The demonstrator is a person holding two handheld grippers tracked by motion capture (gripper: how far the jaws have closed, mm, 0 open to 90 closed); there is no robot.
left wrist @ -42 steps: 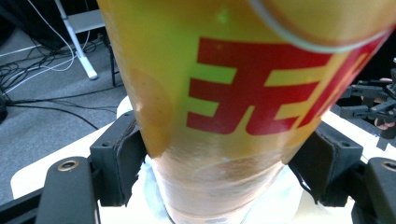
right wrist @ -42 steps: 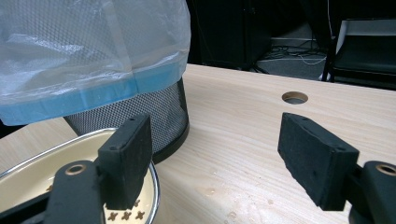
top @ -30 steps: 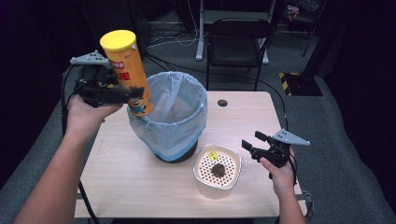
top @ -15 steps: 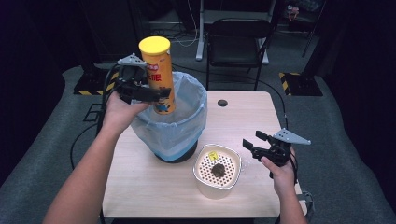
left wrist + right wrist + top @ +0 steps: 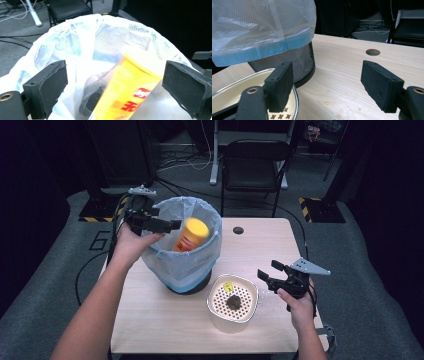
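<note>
Fingers: both grippers' matte black pads spread | yellow cylindrical can [image 5: 191, 234] tilted inside plastic-lined mesh bin [image 5: 200, 265]

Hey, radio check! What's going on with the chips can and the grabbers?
Left gripper open over the bin. Chips can tilted inside the bag, loose. Right gripper open beside the cream container. Nothing blocking.

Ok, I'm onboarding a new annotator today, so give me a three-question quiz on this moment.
1. True or false: the left gripper is clamped on the yellow can.
2. Where is the can? A) on the table B) inside the bin's bag C) in the cream strainer box
3. What state is the right gripper in?

Key: 1 false, its jaws stand apart from the can. 2 B. 3 open, holding nothing.
</note>
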